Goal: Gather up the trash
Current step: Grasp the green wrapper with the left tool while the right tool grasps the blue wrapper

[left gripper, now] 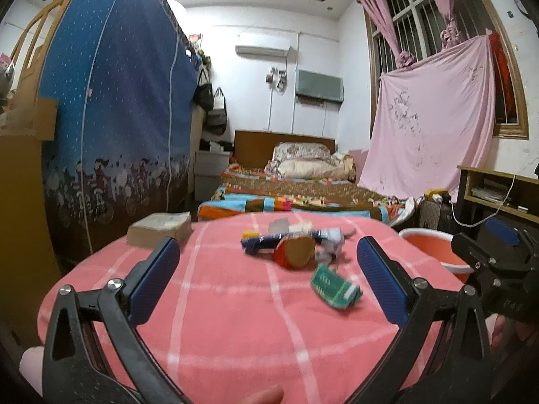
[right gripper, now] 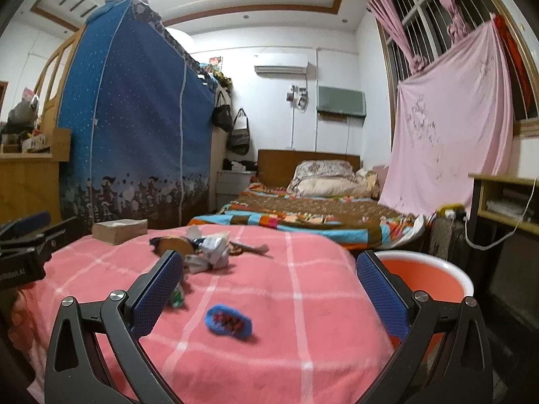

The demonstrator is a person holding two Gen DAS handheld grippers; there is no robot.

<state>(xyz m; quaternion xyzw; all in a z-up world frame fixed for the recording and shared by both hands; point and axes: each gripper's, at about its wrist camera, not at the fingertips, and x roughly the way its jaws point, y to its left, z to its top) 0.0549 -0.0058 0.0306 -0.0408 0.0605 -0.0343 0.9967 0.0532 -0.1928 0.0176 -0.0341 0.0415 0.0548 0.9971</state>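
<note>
Hovering over the pink checked cloth [left gripper: 235, 320], both grippers held nothing, jaws spread wide. Left gripper [left gripper: 267, 279] faced the trash pile [left gripper: 293, 239] straight ahead beyond its fingertips: crumpled wrappers, a round red lid-like piece [left gripper: 294, 252], and a green packet [left gripper: 335, 286] lying nearer, just inside the right finger. Right gripper [right gripper: 269, 289] had a blue wrapper [right gripper: 229, 322] on the cloth between and slightly below its fingers, the pile ahead past its left finger. Orange bin [right gripper: 424, 279] stood off the cloth's edge, just beyond the right finger, mouth open. Step looked like the approach before a first pick, nothing collected that I could see. Next move probably needs one gripper lowered onto a single piece, the blue wrapper or green packet being nearest, jaws closing flat on thin crinkly stuff, then a swing toward the bin. Cardboard box [left gripper: 158, 229] sat ahead of the left finger, apart from the pile. Cloth was mostly bare near the jaws, plenty of room; its edge dropped off close beside the bin.
</note>
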